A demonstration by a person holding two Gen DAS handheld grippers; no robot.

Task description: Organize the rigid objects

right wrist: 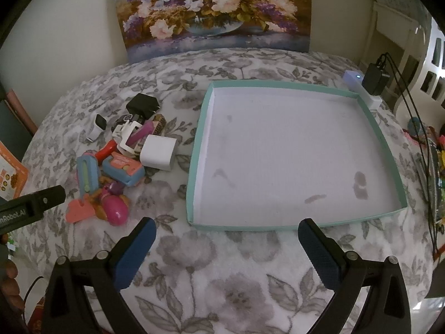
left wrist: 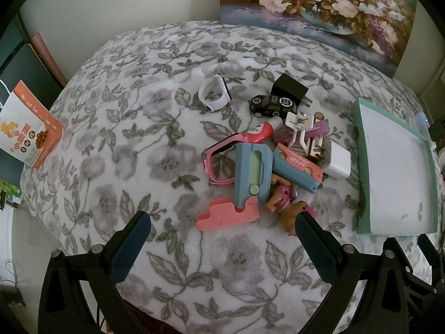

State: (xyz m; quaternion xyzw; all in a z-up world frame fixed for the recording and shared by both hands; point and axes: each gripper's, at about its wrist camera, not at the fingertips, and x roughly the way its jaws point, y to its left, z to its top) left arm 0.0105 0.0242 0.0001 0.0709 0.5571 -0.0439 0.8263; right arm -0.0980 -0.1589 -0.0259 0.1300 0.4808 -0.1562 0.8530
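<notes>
Toys [left wrist: 258,167] clutter the blanket [left wrist: 125,139] beside a tray [right wrist: 200,139].

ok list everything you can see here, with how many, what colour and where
tray: 1, teal rim, white inside, right of the pile
white charger: 1, white, pile edge nearest tray
black charger: 1, black, back of pile
toy car: 1, black, in front of black charger
white watch: 1, white, left of pile, apart
pink watch: 1, pink, pile's left side
painting: 1, floral, against wall
left gripper: 1, open, before pile
right gripper: 1, open, before tray
</notes>
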